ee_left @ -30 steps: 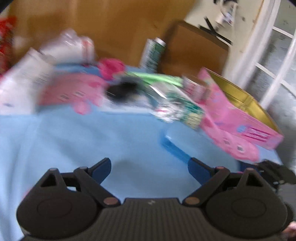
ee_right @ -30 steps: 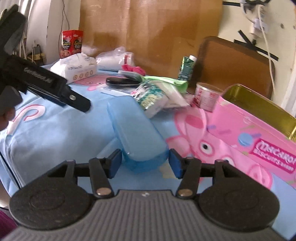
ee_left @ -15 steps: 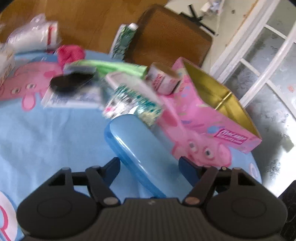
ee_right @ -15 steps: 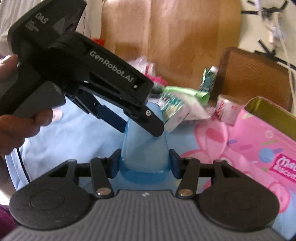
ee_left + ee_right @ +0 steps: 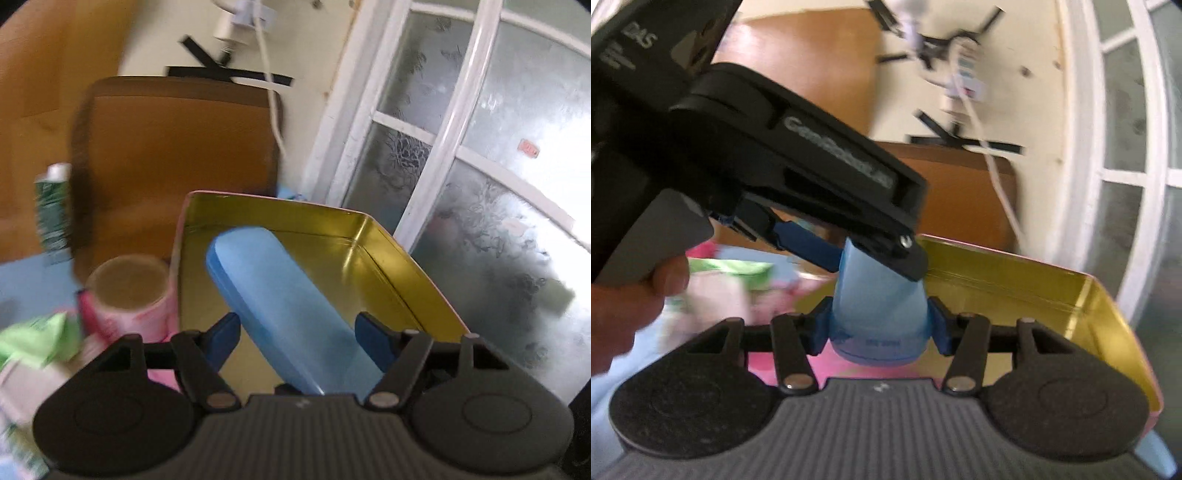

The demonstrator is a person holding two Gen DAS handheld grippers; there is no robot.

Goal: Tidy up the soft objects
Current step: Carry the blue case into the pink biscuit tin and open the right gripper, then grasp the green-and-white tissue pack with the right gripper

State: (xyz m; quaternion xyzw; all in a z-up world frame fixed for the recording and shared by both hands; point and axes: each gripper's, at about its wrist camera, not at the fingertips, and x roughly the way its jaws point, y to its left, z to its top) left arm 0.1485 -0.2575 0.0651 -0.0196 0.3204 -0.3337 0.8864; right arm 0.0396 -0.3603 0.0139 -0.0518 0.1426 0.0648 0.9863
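Note:
A light blue oblong case hangs in the air over an open tin with a gold inside and pink outer walls. My left gripper has the case lying slantwise between its blue pads; its jaws are closing and the pads touch the case's sides. In the right wrist view my right gripper is shut on the near end of the case, while the left gripper clamps the far end from the upper left. The tin lies just beyond and to the right.
A pink cup-shaped pot, a green packet and a green-and-white tube stand left of the tin. A brown chair back and a frosted window rise behind. A hand grips the left gripper's handle.
The left gripper came in and closed on the blue case. Both grippers then lifted it off the blue cloth and carried it right, over the open tin.

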